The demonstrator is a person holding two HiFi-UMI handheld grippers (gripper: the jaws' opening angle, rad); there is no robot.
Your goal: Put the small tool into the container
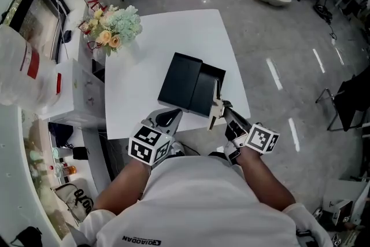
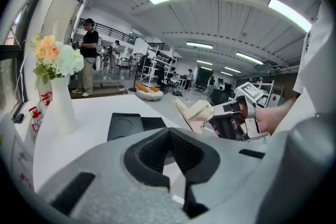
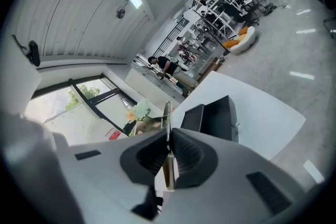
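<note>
A black container lies open on the white table, its lid folded out to the left. My right gripper is shut on the small tool, a flat cream-coloured blade, just off the container's near right corner. In the right gripper view the tool stands on edge between the pads, with the container beyond it. My left gripper rests at the table's near edge, shut and holding nothing. The left gripper view shows the container ahead and the tool to the right.
A white vase of flowers stands at the table's far left corner. A low white cabinet sits left of the table. The table's right edge drops to grey floor. People stand far off in the room.
</note>
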